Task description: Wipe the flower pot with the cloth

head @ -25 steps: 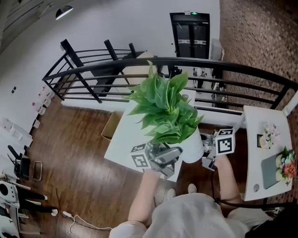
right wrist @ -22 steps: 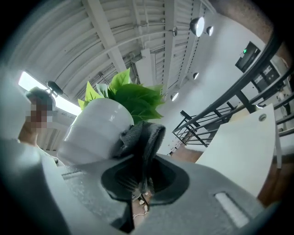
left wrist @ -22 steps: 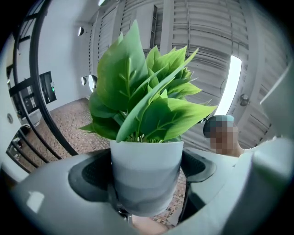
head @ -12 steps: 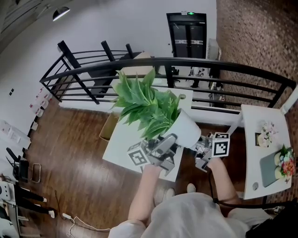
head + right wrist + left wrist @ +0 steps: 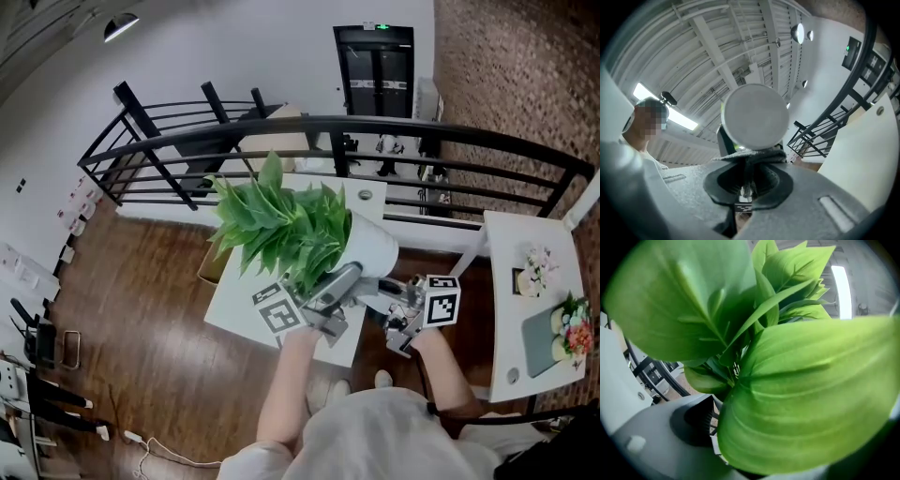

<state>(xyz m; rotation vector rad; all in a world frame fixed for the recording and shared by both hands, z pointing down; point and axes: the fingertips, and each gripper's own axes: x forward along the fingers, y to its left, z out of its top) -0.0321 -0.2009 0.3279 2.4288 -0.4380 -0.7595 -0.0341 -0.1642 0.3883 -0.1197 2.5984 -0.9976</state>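
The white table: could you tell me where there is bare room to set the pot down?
The white table is bare at its near left corner, by the wooden floor, and at the far end by the railing, beside a small round thing. The middle is crowded: flower pot and leaves hang over it.

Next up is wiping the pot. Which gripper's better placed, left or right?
Right. The right gripper already pinches the cloth in its jaws, right by the base of the flower pot. The left gripper is busy holding the tilted pot by its rim, jaws just closed tighter.
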